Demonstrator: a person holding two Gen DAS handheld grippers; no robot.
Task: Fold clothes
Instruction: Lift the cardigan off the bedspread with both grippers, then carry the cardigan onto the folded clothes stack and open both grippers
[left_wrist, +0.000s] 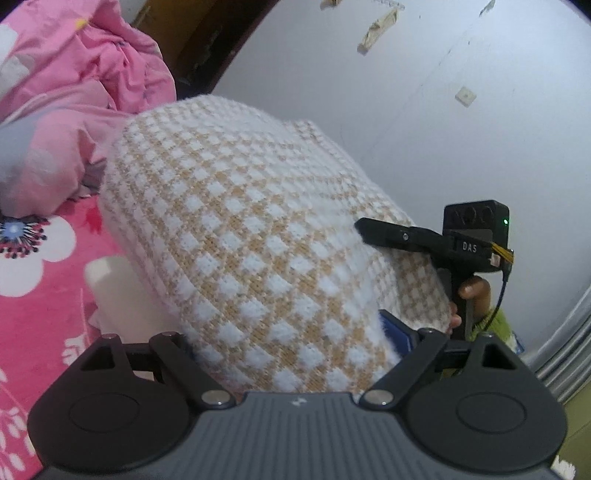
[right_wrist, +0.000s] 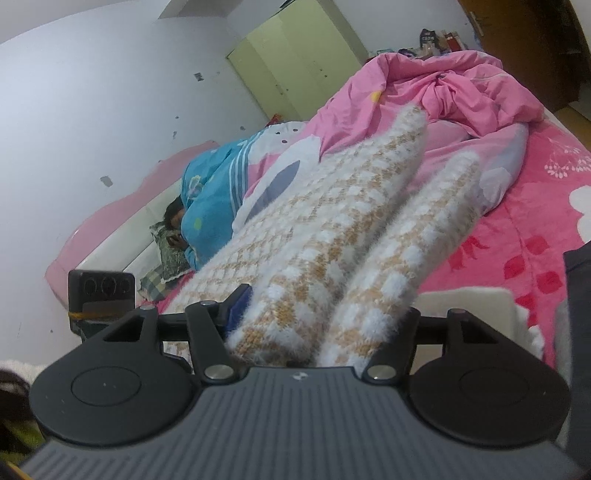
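A fluffy knit sweater (left_wrist: 236, 229) in white and tan checks is bunched up and lifted above the bed. In the left wrist view it fills the space between the jaws of my left gripper (left_wrist: 251, 295), which grips it wide; the fingertips are hidden, and only one white finger (left_wrist: 107, 280) and a blue pad (left_wrist: 395, 328) show. My right gripper (left_wrist: 384, 236) reaches in from the right onto the same bundle, a hand on its handle. In the right wrist view two thick folds of the sweater (right_wrist: 332, 236) run forward out of my right gripper (right_wrist: 354, 295), pressed against its blue pad (right_wrist: 240, 299).
Below lies a bed with a pink flowered sheet (left_wrist: 40, 295) and a crumpled pink duvet (right_wrist: 443, 85). A person (right_wrist: 173, 218) lies under a blue blanket at the head of the bed. A white wall (left_wrist: 406, 110) and a green wardrobe (right_wrist: 288, 62) stand behind.
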